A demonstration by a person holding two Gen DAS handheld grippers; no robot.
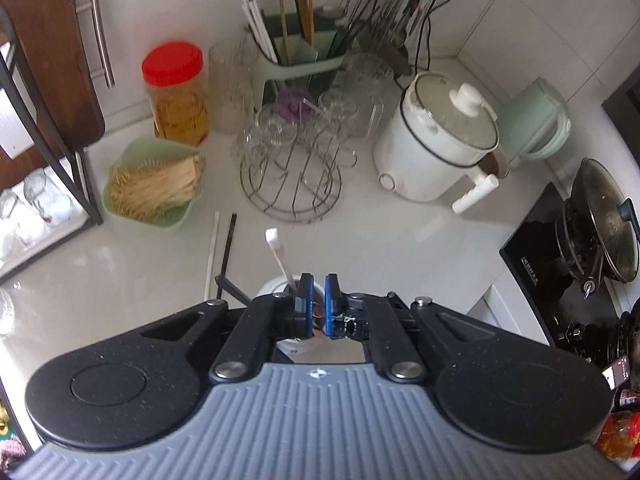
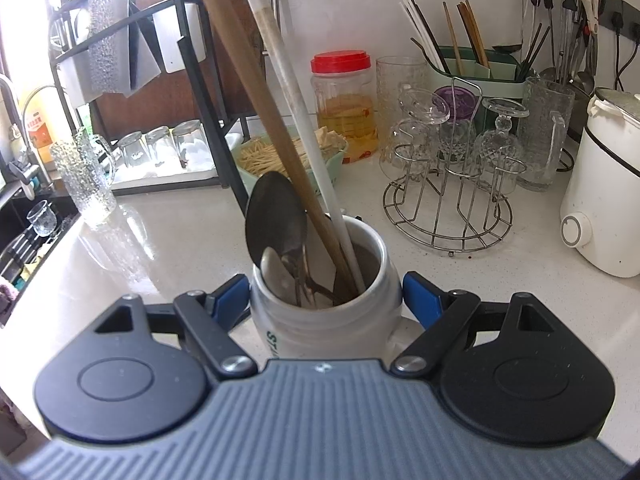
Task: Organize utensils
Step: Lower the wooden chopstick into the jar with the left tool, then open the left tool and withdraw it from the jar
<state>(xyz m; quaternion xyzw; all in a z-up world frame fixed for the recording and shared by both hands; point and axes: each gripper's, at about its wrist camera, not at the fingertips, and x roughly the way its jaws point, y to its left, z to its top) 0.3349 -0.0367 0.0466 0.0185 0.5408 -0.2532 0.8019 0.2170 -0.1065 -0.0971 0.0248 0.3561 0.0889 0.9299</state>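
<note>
My right gripper (image 2: 326, 300) is shut on a white mug (image 2: 320, 328) that stands on the counter, one blue pad on each side. In the mug are a dark metal spoon (image 2: 276, 216), a white chopstick (image 2: 296, 108), a brown wooden chopstick (image 2: 256, 96) and smaller cutlery. Above the mug (image 1: 272, 286), my left gripper (image 1: 318, 284) points steeply down and is shut on the top end of the wooden chopstick (image 1: 318, 312). The white chopstick (image 1: 278, 252) leans out to the left of its fingers. A white chopstick (image 1: 212, 252) and a black one (image 1: 228, 248) lie loose on the counter.
A green utensil holder (image 1: 296, 60) with chopsticks stands at the back, with a wire glass rack (image 1: 292, 168) before it. A red-lidded jar (image 1: 176, 92), a green toothpick dish (image 1: 152, 188), a white cooker (image 1: 440, 140) and a stove (image 1: 560, 248) surround the counter.
</note>
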